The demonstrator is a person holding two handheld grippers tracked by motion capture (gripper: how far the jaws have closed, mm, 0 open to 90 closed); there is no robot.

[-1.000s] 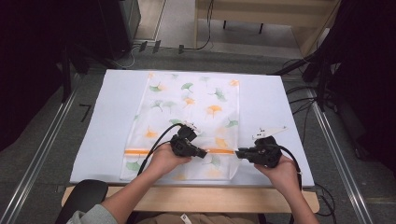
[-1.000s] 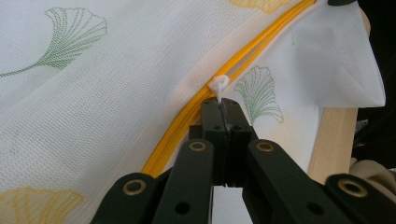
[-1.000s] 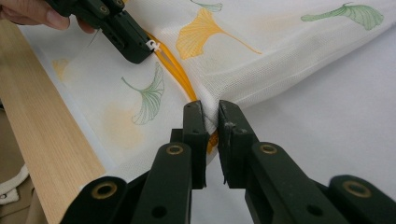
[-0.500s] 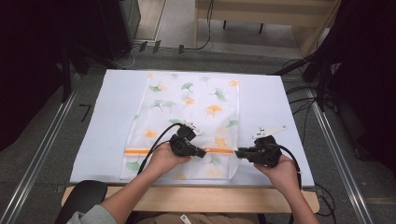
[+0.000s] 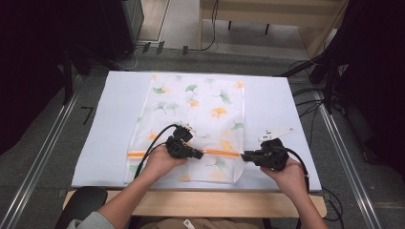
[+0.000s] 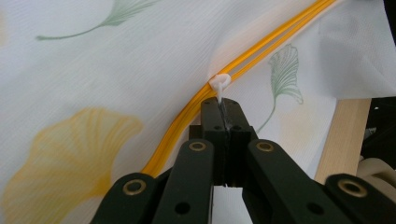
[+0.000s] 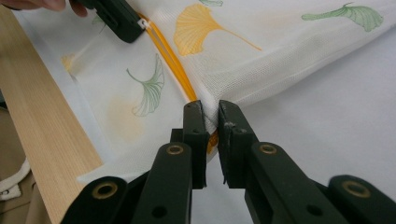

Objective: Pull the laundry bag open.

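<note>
A white mesh bag (image 5: 196, 107) printed with green and orange ginkgo leaves lies flat on the white table cover. An orange zipper (image 5: 220, 153) runs across its near end. My left gripper (image 5: 199, 153) is shut on the small white zipper pull (image 6: 219, 84), with the zipper (image 6: 261, 44) running away to the upper right. My right gripper (image 5: 244, 156) pinches the bag's right edge at the zipper's end. In the right gripper view its jaws (image 7: 210, 112) close on that mesh edge (image 7: 208, 122), and the left gripper (image 7: 119, 18) shows farther along the zipper (image 7: 170, 58).
The white table cover (image 5: 282, 109) has bare room left and right of the bag. A wooden table edge (image 5: 200, 202) runs along the near side. Metal rails (image 5: 43, 157) flank the table, and cables lie on the floor behind it.
My left gripper has edged slightly left along the zipper line with the pull in its jaws. The right gripper has kept still.
</note>
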